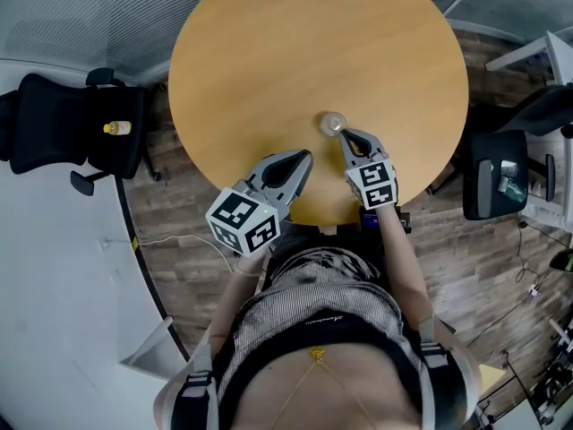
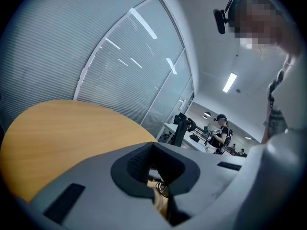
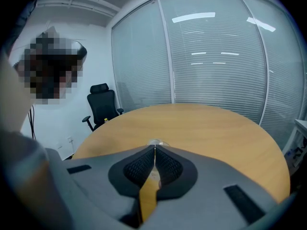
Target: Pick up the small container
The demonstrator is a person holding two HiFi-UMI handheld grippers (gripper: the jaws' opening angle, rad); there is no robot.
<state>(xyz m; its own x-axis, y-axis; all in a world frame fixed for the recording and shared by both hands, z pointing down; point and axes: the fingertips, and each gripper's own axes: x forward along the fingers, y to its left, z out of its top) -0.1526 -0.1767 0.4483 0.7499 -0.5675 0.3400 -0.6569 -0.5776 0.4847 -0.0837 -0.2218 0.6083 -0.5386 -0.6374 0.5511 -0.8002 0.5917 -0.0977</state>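
**Small container just beyond the closed tips of the right claw**

The small container [image 1: 333, 124] sits on the round desk [image 1: 295, 43], just ahead of the right claw [image 1: 344, 135]. That claw's jaws are pressed together with nothing between them, and whether the tips touch the container cannot be told. The container is judged to be light, clear and thin-walled, smooth enough to slide or tip if nudged by closed jaws. The jaws would therefore have to be opened first and the sides taken across its width with mild pressure. The left claw [image 1: 307, 156] is held to the left of the right one and nearer the person, its tips also together and empty. A black chair [image 1: 63, 128] carrying a yellow bottle [image 1: 116, 128] stands well off beyond the left claw's outer side. Nothing is judged to block the approach.
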